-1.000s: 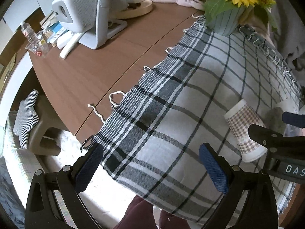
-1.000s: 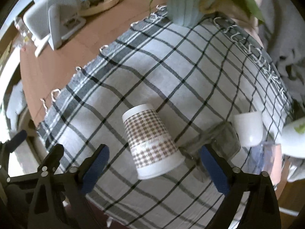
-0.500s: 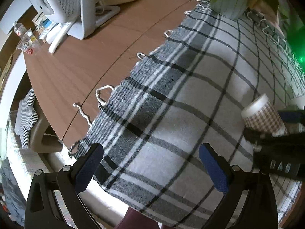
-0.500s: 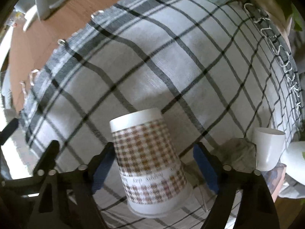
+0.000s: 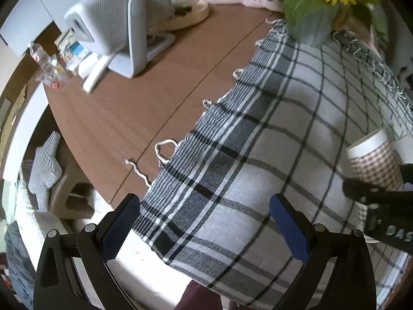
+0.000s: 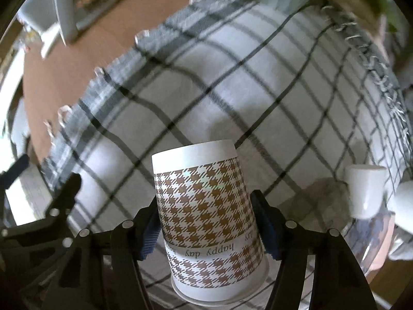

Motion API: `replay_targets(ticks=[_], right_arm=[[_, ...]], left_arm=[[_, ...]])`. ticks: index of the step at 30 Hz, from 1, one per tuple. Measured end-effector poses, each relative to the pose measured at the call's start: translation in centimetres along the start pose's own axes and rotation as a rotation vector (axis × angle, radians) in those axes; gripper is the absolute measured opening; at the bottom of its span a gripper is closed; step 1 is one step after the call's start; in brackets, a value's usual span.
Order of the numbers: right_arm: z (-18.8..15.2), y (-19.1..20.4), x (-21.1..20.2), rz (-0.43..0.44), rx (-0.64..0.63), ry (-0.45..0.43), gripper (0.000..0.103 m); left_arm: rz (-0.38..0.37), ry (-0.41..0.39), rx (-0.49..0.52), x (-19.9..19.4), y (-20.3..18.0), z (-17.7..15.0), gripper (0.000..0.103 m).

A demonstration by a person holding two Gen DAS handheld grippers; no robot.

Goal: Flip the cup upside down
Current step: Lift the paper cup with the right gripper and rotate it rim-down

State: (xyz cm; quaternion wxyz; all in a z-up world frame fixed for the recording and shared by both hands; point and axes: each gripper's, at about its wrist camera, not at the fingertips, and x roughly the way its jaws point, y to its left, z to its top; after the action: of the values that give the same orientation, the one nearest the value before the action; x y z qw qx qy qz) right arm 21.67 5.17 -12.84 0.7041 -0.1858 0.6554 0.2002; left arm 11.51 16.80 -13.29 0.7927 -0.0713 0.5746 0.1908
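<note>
A paper cup (image 6: pixel 206 214) with a brown houndstooth print and the words "happy day" has its base pointing away from the camera and its mouth toward it, over the checked cloth (image 6: pixel 232 90). My right gripper (image 6: pixel 210 228) is shut on the cup, one blue pad on each side of its lower body. The cup also shows at the right edge of the left wrist view (image 5: pixel 375 162), with the right gripper's black finger in front of it. My left gripper (image 5: pixel 204 227) is open and empty above the cloth's near edge (image 5: pixel 232 206).
A small white cup (image 6: pixel 364 191) and crumpled clear plastic (image 6: pixel 325 193) lie to the right. A sunflower vase (image 5: pixel 315 23) stands at the cloth's far end. A white fan (image 5: pixel 121 25), a wooden tray and small bottles (image 5: pixel 44 62) sit on the brown table (image 5: pixel 129 108).
My right gripper has moved in and closed its pads on the houndstooth cup. The left gripper has stayed open and shifted only slightly.
</note>
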Motion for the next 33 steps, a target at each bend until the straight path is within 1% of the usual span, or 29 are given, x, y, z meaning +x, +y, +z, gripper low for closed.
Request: replay_targets(ticks=[4, 7, 8, 10, 13, 15, 17, 21, 24, 27, 30, 33], right_arm=[[-1.8, -1.7, -3.7, 0.036, 0.107, -0.095, 0.065], [-4.0, -3.8, -5.2, 0.055, 0.206, -0.147, 0.065], [-5.6, -4.9, -5.0, 0.056, 0.231, -0.162, 0.065], [-7.7, -6.0, -5.3, 0.058, 0.3, -0.187, 0.065], [-10.6, -6.9, -4.9, 0.07, 0.389, -0.205, 0.065], [-13.0, -8.4, -4.2, 0.084, 0.462, -0.205, 0.065], [-14.7, -10.2, -2.9, 0.112, 0.536, -0.197, 0.065], [-17.7, -12.0, -1.1, 0.154, 0.653, -0.177, 0.065], [-19.2, -12.5, -0.1, 0.175, 0.718, -0.173, 0.065], [-20.2, -12.7, 0.7, 0.18, 0.752, -0.169, 0.065], [-21.0, -13.0, 1.4, 0.202, 0.783, -0.158, 0.065], [-21.5, -13.2, 2.4, 0.204, 0.808, -0.141, 0.065]], left_arm=[[-0.02, -0.047, 0.043, -1.9, -0.5, 0.1, 0.102], [-0.044, -0.07, 0.091, -3.2, -1.9, -0.3, 0.102], [-0.053, -0.078, 0.114, -3.7, -2.8, -0.4, 0.102], [-0.067, -0.085, 0.151, -4.3, -4.1, -0.9, 0.102], [-0.084, -0.084, 0.204, -4.4, -5.9, -1.6, 0.103], [-0.101, -0.076, 0.241, -4.6, -7.1, -2.1, 0.103], [-0.11, -0.071, 0.278, -4.7, -8.5, -2.6, 0.103], [-0.125, -0.046, 0.338, -4.4, -10.5, -3.4, 0.103], [-0.137, -0.008, 0.388, -3.5, -11.7, -3.9, 0.102], [-0.124, 0.008, 0.423, -2.9, -12.7, -4.4, 0.103], [-0.122, 0.029, 0.443, -2.3, -13.5, -4.7, 0.103], [-0.112, 0.036, 0.456, -2.0, -13.9, -5.0, 0.102]])
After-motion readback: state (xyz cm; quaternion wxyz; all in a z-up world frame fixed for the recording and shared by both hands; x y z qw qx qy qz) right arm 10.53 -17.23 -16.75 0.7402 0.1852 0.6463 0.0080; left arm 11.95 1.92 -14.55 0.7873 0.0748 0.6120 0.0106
